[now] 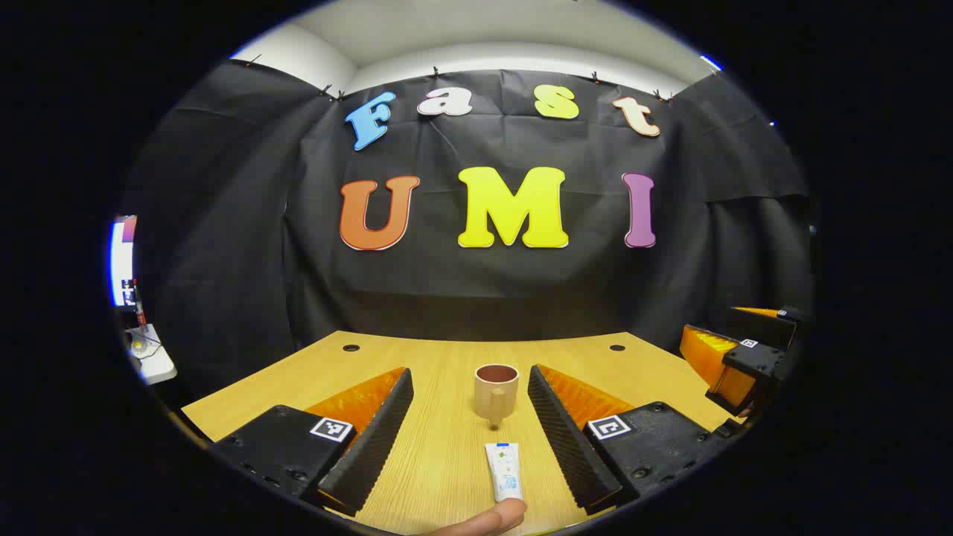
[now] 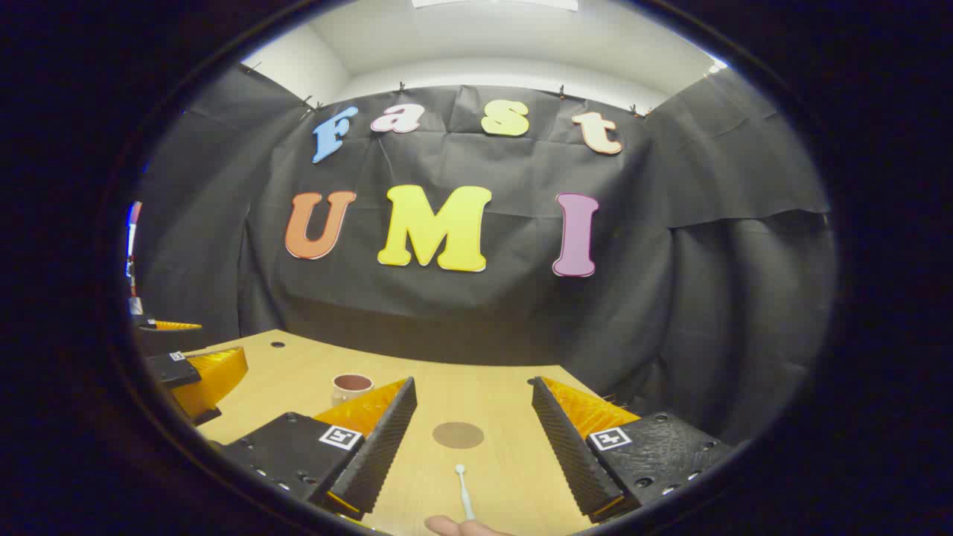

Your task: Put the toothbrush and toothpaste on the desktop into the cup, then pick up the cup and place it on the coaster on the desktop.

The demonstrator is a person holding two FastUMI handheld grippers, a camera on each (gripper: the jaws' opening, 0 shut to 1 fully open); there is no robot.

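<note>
- The left tool [image 1: 470, 435] hangs over the wooden surface [image 1: 447, 461], its two fingers spread wide apart with nothing between them pressed.
- A cup [image 1: 496, 391] stands upright on the surface, between the fingertips and a little beyond them, its handle turned toward the camera.
- The toothpaste [image 1: 505, 472] lies flat, nearer than the cup, just apart from it.
- A fingertip [image 1: 497, 515] shows at the bottom edge, just at the tube's near end.
- The other tool [image 1: 733, 365] sits at the right edge.

Left gripper [image 1: 470, 432]: black bodies showing square fiducial tags, round screw holes, ridged sawtooth inner faces. Right gripper [image 2: 470, 447]: wearing identical tags at 7 and 5 o'clock.
</note>
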